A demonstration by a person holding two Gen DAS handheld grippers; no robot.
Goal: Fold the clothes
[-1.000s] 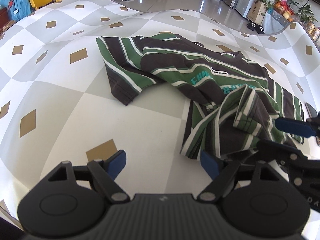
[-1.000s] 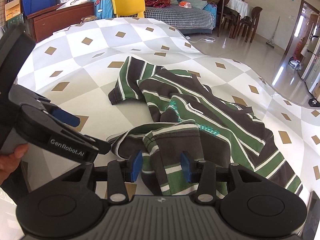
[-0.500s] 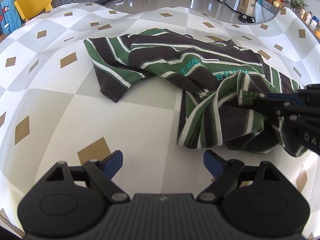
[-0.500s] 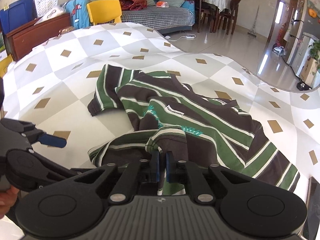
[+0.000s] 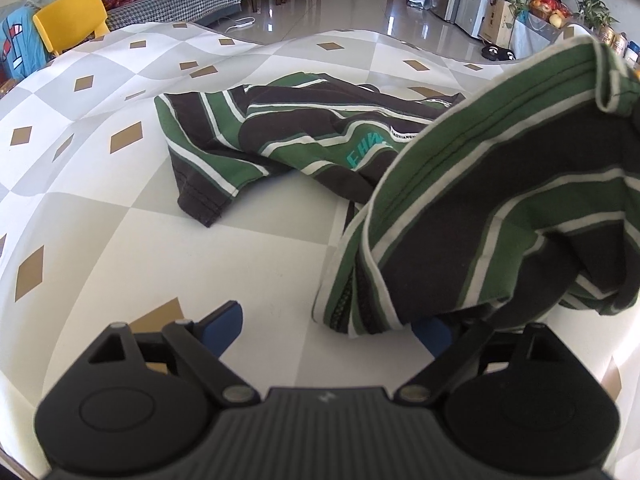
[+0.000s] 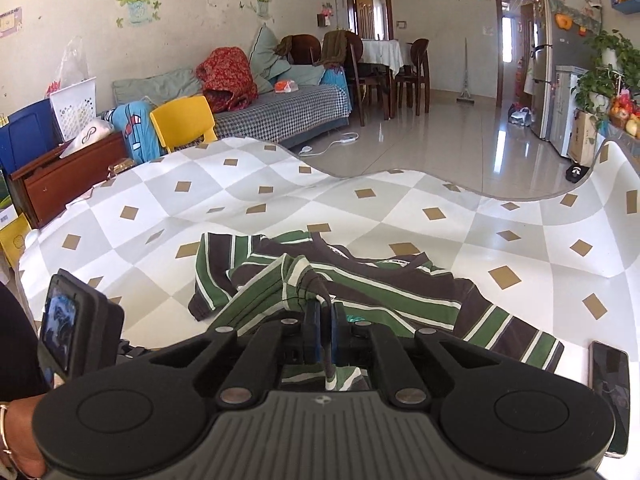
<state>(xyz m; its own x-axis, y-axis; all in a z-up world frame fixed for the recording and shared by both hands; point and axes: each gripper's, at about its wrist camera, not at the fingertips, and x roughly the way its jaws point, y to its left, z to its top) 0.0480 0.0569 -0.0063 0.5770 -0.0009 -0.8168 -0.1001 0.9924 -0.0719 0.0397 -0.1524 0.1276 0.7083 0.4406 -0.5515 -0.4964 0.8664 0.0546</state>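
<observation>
A green, dark brown and white striped shirt (image 5: 304, 136) lies crumpled on the checked tablecloth (image 5: 100, 220). My right gripper (image 6: 324, 316) is shut on a bunched fold of the shirt (image 6: 400, 292) and holds it off the table. In the left wrist view that raised part (image 5: 500, 200) hangs large at the right, its hem drooping. My left gripper (image 5: 328, 326) sits low over the cloth with its jaws opening wide. The hem's lower corner hangs between its blue pads (image 5: 224, 320) and neither pad presses on it.
A dark phone (image 6: 608, 392) lies on the table at the right edge. The back of the left unit, with its small screen (image 6: 64, 320), and a hand (image 6: 16, 448) show at the lower left. Beyond the table stand a yellow chair (image 6: 184, 120) and a sofa.
The right gripper closed on the shirt's near fold and lifted it, so the hem now hangs high at the right of the left wrist view. The left gripper's jaws spread wider.
</observation>
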